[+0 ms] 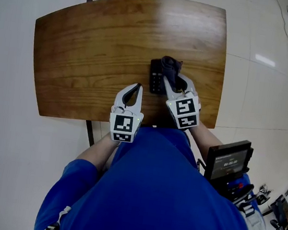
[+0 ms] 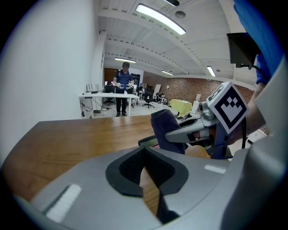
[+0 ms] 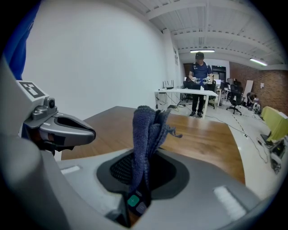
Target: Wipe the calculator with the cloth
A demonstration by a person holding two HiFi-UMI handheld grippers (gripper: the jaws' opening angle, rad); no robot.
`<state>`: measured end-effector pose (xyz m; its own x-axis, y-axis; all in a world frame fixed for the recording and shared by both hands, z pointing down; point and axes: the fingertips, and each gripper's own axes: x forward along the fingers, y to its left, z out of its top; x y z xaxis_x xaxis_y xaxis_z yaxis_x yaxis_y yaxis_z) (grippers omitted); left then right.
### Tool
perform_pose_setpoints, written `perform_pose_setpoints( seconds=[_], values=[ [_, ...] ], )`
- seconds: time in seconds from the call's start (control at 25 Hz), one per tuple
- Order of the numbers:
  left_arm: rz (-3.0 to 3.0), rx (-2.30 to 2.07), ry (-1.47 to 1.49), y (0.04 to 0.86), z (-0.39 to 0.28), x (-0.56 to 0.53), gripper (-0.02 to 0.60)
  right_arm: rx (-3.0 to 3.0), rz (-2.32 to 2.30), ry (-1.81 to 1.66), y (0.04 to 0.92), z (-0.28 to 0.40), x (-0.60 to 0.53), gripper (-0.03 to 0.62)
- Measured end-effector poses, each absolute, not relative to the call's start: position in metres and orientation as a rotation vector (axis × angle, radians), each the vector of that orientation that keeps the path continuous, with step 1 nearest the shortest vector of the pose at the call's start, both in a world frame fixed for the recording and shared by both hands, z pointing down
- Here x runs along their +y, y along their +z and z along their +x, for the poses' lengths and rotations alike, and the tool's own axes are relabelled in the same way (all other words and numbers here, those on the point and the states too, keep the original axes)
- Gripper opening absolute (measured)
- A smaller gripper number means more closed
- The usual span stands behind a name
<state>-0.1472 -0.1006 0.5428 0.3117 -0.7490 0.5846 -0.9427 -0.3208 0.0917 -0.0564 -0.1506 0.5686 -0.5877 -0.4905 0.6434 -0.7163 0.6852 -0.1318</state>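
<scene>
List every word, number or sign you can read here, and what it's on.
"+": on a green key of the calculator, below the cloth.
Other calculator keys: too small to read.
Screen of the black device at the person's waist: light digits, too blurred to read.
Cubes on the left gripper and right gripper: square patterns only, no letters.

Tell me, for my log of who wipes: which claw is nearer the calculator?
Right. The right claw, shut on the cloth, is over the calculator; the left claw, shut, sits apart, left of it.
</scene>
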Motion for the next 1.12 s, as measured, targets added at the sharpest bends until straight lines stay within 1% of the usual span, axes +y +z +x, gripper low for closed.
perform_pose_setpoints(
  seconds=[0.6,0.76,1.12],
  values=[
    [2.1,-1.578,0.639,0.52,-0.166,-0.086,0.005,-2.313,0.785,0.505,0.564,-0.102,-0.15,0.078],
    [2.107,-1.577,0.645,0.522,-0.167,-0.088,0.005,-2.285,0.796,0.489,0.568,-0.097,-0.154,0.078],
    [2.152,-1.526,0.639,0.535,-0.156,-0.098,0.005,-2.213,0.889,0.517,0.58,-0.059,-0.164,0.078]
  ],
)
